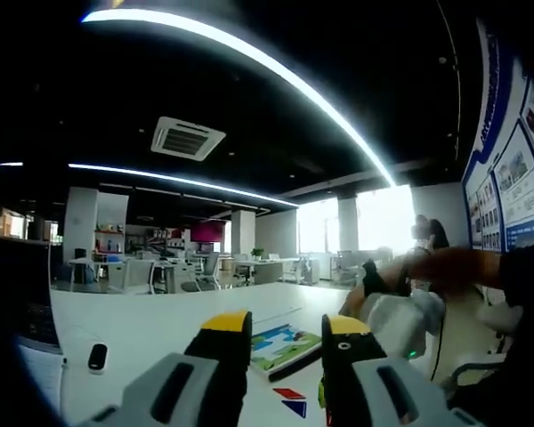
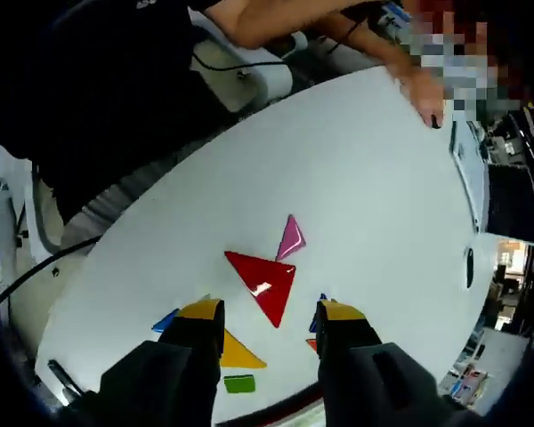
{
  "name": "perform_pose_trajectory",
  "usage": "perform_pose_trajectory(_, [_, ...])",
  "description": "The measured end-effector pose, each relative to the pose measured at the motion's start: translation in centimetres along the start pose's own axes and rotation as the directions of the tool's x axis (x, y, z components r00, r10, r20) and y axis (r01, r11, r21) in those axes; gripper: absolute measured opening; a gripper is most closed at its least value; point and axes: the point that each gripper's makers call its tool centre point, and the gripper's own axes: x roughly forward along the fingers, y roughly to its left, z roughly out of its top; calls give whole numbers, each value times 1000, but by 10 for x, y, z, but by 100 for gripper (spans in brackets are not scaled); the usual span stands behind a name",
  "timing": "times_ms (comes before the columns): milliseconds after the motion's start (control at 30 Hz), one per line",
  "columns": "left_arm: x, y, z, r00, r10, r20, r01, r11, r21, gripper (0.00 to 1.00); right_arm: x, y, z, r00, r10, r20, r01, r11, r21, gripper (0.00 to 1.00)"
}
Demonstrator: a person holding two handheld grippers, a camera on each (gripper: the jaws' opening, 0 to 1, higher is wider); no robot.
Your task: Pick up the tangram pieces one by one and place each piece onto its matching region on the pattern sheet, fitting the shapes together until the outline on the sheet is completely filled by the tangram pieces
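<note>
Tangram pieces lay near the tabletop (image 2: 356, 160) edge under the right gripper (image 2: 271, 313), jaws apart and empty, so a careless closure risked nudging the red triangle (image 2: 262, 283) askew.

Left gripper view: low and nearly level over the white table (image 1: 160, 320), facing out across the office toward distant windows. Right gripper view: high, angled steeply down, fairly close above that same white table, the one shared surface.
</note>
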Motion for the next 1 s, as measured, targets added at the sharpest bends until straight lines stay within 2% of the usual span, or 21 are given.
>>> perform_pose_trajectory(100, [-1,-1,1,1000,-4,4,4,1000,2,33,6,5,6,997,66,-51,-71,993,-99,42])
perform_pose_trajectory(233, [-3,1,2,1000,-1,12,1,1000,-3,33,14,7,15,990,124,-70,-134,979,-155,42])
perform_pose_trajectory(433, [-7,1,4,1000,-1,21,1,1000,-3,33,18,-2,14,986,136,-98,-153,969,-191,41])
perform_pose_trajectory(533, [-8,1,6,1000,2,29,-2,1000,-4,33,18,1,8,979,163,-120,-184,964,-190,41])
perform_pose_trajectory(700, [-8,1,7,1000,1,30,-1,1000,-5,33,23,2,14,981,165,-101,-183,962,-201,36])
perform_pose_trajectory(867, [-10,1,7,1000,-3,29,3,1000,-3,33,25,1,12,978,170,-120,-193,956,-222,33])
perform_pose_trajectory(1000, [-16,-1,16,998,-17,58,17,1000,-14,32,25,0,10,978,167,-122,-190,957,-217,32])
